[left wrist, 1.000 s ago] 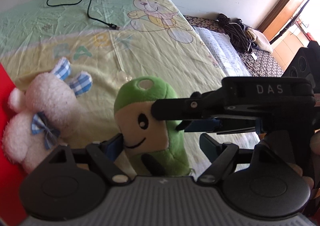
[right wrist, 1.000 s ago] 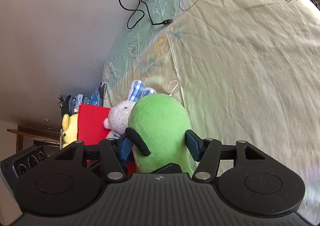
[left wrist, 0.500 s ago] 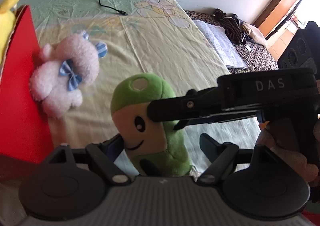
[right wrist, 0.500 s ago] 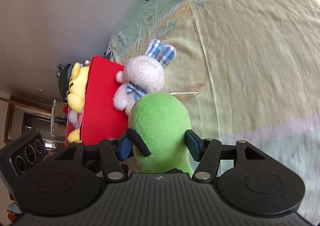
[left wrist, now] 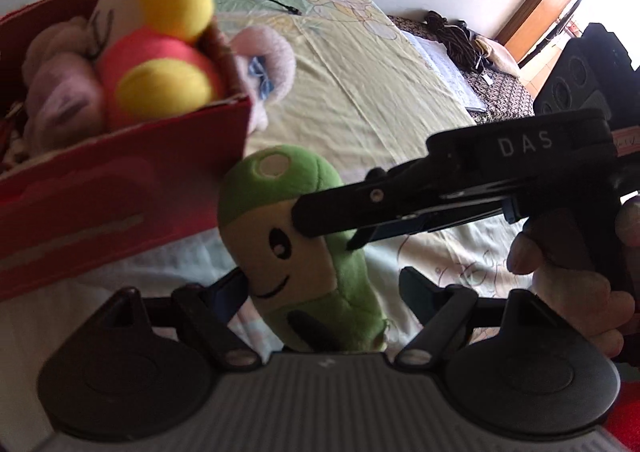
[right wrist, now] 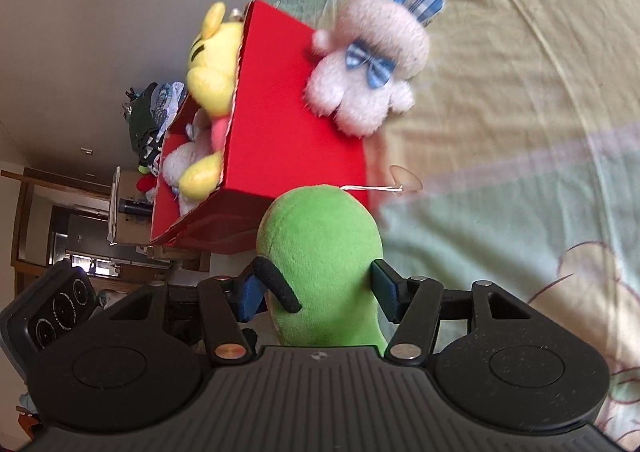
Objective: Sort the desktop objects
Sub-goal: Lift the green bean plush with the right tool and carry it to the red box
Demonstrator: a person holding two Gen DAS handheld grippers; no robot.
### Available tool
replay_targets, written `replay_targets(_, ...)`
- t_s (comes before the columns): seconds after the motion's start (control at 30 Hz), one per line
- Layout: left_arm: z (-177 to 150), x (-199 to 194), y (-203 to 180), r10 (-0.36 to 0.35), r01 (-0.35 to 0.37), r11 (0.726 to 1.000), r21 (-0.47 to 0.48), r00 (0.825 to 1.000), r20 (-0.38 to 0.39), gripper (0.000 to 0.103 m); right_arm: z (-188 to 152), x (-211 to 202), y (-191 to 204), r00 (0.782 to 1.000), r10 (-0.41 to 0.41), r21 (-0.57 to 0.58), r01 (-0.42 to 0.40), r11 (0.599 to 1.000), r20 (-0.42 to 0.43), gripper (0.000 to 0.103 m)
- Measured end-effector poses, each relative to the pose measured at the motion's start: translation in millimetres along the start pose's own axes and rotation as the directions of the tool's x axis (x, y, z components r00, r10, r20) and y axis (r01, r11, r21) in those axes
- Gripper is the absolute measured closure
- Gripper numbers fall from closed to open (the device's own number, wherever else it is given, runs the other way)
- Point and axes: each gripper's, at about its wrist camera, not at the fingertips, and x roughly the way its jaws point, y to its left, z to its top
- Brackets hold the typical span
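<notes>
Between the pads of the right gripper, held clear of the bedsheet, hangs the green plush, long axis running away from the tongs. Left gripper stands wide around it, gripping nothing. Red box, already holding 1 yellow plush, lies far-left, its rim just beyond; white bunny leans on its outer wall.

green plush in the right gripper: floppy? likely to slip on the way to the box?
The green plush looks soft: the right gripper pads dent its sides, so it probably squashes rather than slips. Its head stays upright above the grip, so likely light and only mildly floppy.
</notes>
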Motion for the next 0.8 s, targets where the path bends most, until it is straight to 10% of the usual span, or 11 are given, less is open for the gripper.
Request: replay_targets(0.8, -80, -128, 120, 0.036, -0.031, 0.997, -0.072, 0.996, 0.081, 0.021, -48, 112, 130, 0.993, 0.083, -0.14, -0.094, 0.986, -0.083, 0.043)
